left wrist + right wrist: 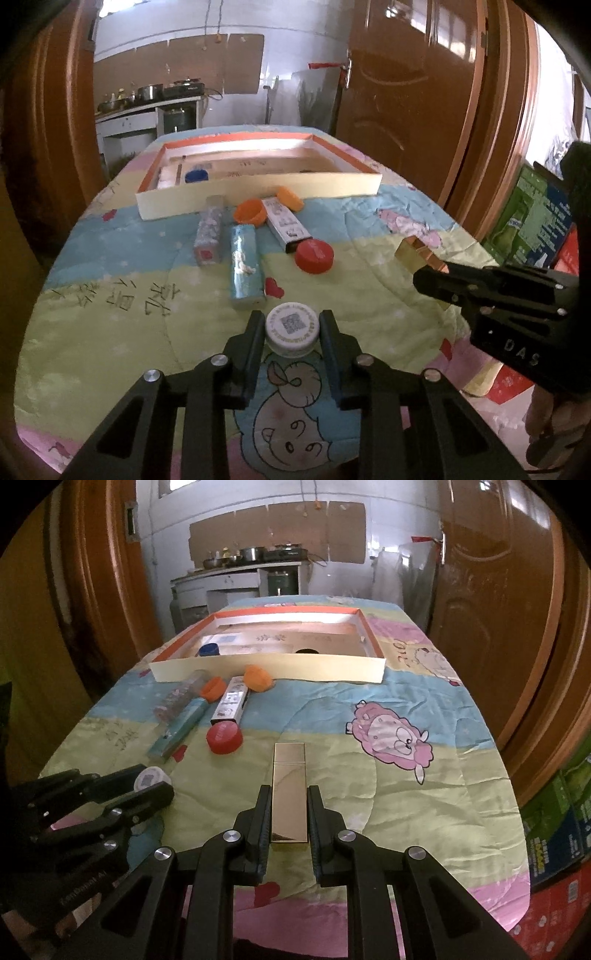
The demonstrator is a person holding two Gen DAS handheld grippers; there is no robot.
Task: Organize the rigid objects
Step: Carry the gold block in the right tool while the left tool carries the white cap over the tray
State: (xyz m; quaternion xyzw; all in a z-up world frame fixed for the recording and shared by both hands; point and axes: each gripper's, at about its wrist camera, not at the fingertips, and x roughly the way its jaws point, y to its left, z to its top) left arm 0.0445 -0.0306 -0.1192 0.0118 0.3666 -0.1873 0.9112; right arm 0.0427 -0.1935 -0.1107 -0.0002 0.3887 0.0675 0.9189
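My left gripper (291, 325) is shut on a white round cap with a QR code (291, 328), low over the quilt; it also shows in the right wrist view (149, 778). My right gripper (289, 799) is shut on a gold rectangular box (289, 794), seen from the side in the left wrist view (417, 254). A shallow cardboard tray with orange rim (258, 195) lies at the far end, holding a blue cap (195, 176). Loose on the quilt are a red cap (314, 255), an orange cap (250, 215), a second orange cap (290, 197), a teal box (243, 266), a clear tube (208, 236) and a white box (286, 223).
The table has a cartoon quilt (388, 775). Wooden doors (491, 602) stand on both sides. Green and red cartons (554, 834) are stacked by the right edge. A kitchen counter with pots (251, 559) lies beyond.
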